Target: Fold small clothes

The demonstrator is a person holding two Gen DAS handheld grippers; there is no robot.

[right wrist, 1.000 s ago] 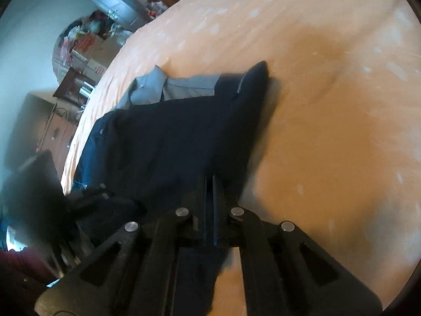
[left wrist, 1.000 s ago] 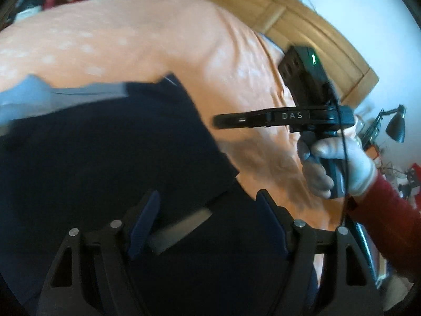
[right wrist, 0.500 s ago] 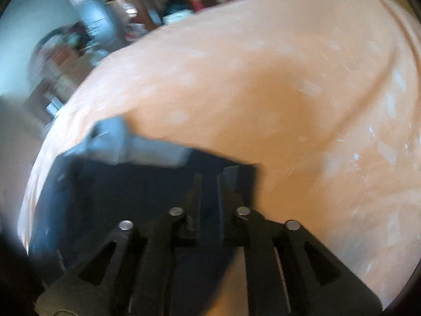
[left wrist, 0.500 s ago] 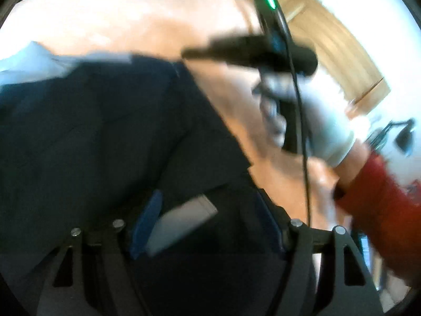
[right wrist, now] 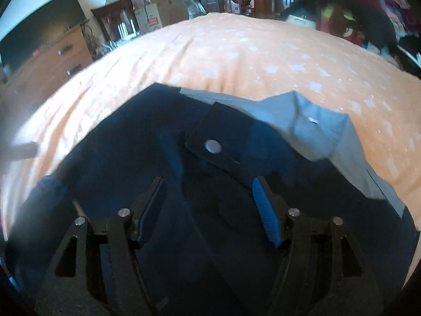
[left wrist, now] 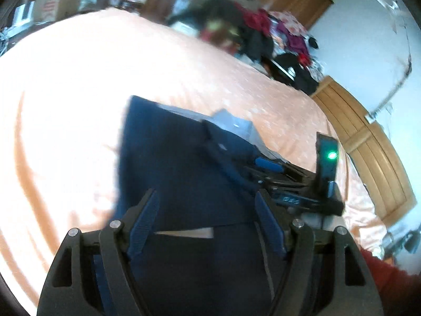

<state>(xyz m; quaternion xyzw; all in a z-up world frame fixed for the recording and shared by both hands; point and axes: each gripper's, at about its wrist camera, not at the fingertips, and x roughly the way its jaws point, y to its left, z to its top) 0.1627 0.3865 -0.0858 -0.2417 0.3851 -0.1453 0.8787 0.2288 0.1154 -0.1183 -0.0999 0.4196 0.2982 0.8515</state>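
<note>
Garment position: a navy garment (left wrist: 171,163) with a grey lining panel (right wrist: 310,123) lies on the peach bedspread (left wrist: 65,79), filling the lower centre of both wrist views. Left gripper (left wrist: 206,210), bottom centre of the left wrist view, has its fingers spread wide over the navy cloth, gripping nothing. Right gripper (right wrist: 208,197) is likewise released, its fingers parted above a tab bearing a silver snap button (right wrist: 212,146). A clothes pile (left wrist: 263,34) occupies the upper right.
</note>
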